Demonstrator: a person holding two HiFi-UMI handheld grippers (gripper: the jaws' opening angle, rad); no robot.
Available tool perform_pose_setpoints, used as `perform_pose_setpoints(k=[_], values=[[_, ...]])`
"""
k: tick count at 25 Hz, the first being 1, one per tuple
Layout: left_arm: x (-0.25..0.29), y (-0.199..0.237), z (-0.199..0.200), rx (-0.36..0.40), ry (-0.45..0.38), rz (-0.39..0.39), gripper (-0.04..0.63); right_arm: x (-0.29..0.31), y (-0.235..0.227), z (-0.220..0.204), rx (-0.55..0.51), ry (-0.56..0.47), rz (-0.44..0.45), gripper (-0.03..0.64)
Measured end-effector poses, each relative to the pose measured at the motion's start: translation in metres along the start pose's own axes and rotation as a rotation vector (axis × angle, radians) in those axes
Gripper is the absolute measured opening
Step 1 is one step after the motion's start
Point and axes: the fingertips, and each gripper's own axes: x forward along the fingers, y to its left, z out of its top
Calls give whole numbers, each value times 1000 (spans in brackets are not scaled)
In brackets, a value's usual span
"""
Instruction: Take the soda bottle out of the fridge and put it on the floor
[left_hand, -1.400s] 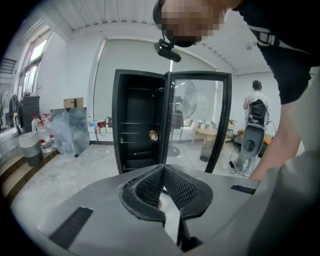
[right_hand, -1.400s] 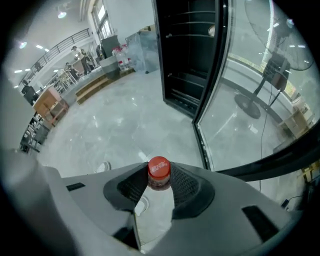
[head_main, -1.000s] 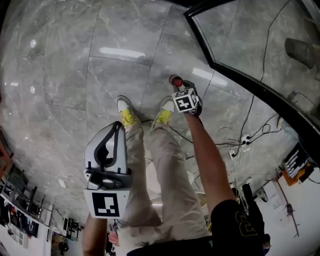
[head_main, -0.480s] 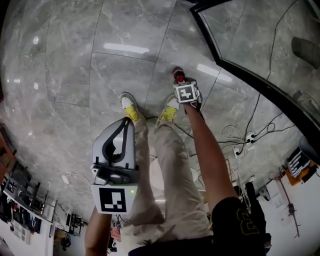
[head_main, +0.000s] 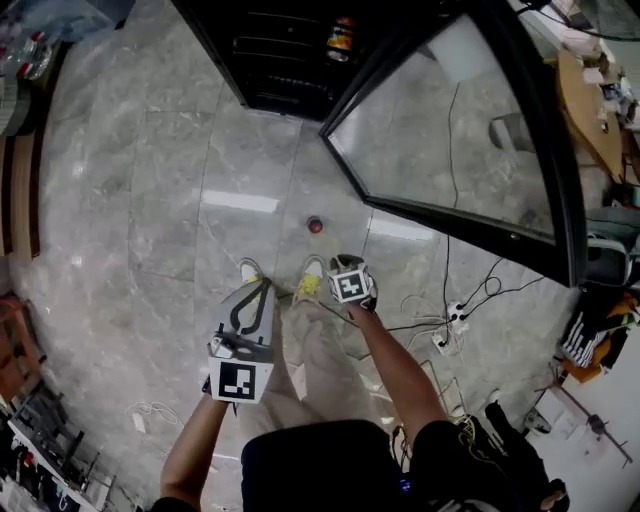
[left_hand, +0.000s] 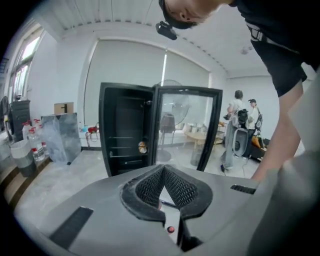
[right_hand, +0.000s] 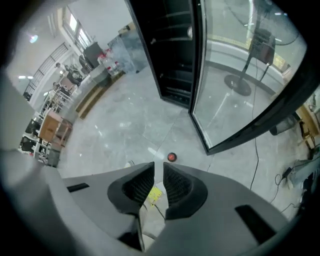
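The soda bottle (head_main: 315, 225), seen from above as a red cap, stands by itself on the grey marble floor (head_main: 150, 200) in front of the open black fridge (head_main: 290, 50). It also shows as a red dot (right_hand: 171, 157) just past the right jaws. My right gripper (head_main: 348, 272) hangs well above the floor, pointing steeply down, clear of the bottle. Its jaws (right_hand: 158, 167) have just been closing to a narrow slit with nothing between them. My left gripper (head_main: 262, 287) is raised at the left. Its tips (left_hand: 163, 167) meet, and it is empty.
The fridge's glass door (head_main: 450, 150) swings out to the right. A can (head_main: 342, 35) sits on a fridge shelf. The person's shoes (head_main: 250, 270) stand just behind the bottle. Cables and a power strip (head_main: 445, 340) lie at the right. People (left_hand: 237, 130) stand far off.
Both grippers have risen from the floor with the head camera. The right gripper has left the bottle, which stays standing. The fridge has come into view.
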Motion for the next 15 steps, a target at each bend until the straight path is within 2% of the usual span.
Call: perform_pose_setpoints(k=[2, 5, 7, 11, 15], values=[[-20, -22, 50, 48, -23, -35, 18, -80, 10, 12, -31, -100, 5, 26], [-40, -41, 115, 36, -102, -46, 18, -183, 18, 49, -92, -271, 3, 0], [-56, -54, 148, 40, -127, -53, 18, -248, 31, 61, -104, -348, 28, -3], [-87, -78, 192, 52, -156, -51, 18, -346, 54, 69, -131, -482, 60, -3], [-118, -96, 214, 54, -190, -38, 18, -426, 76, 74, -183, -604, 52, -3]])
